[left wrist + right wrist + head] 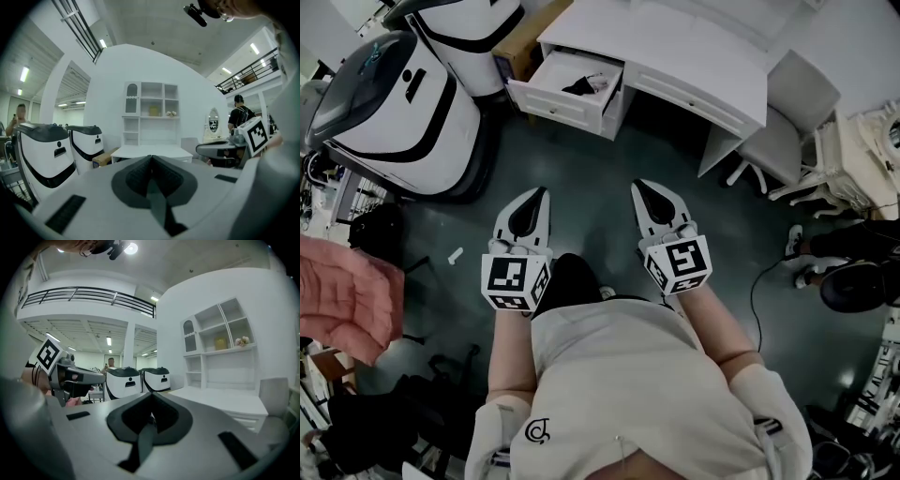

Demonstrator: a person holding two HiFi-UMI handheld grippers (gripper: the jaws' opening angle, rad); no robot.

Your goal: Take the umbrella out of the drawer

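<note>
Dark floor (581, 178), with a white desk (675, 42) at the far side. Its left drawer (546, 101) is pulled open. A dark bundle lies inside, probably the umbrella (578, 86), with something pinkish touching its right side. Too small to tell the handle from the fabric.

The left gripper (541, 192) and right gripper (639, 186) are both low by the person's body, well apart from the drawer. On each the jaws are pressed together with nothing between them. Reach not begun.

Risks, judged from here:
- Jaws arriving closed would shove the umbrella deeper into the drawer instead of taking it, so they need spreading first.
- A pinch on loose fabric alone would likely slip or unfurl the canopy, and the umbrella could snag on the drawer rim on the way out.
- The pinkish item may get grabbed or dragged along.
- A big white machine (394, 112) stands just beside the drawer on the left, so a wide left-side approach could knock it.
- Hitting the drawer front could push it shut.
</note>
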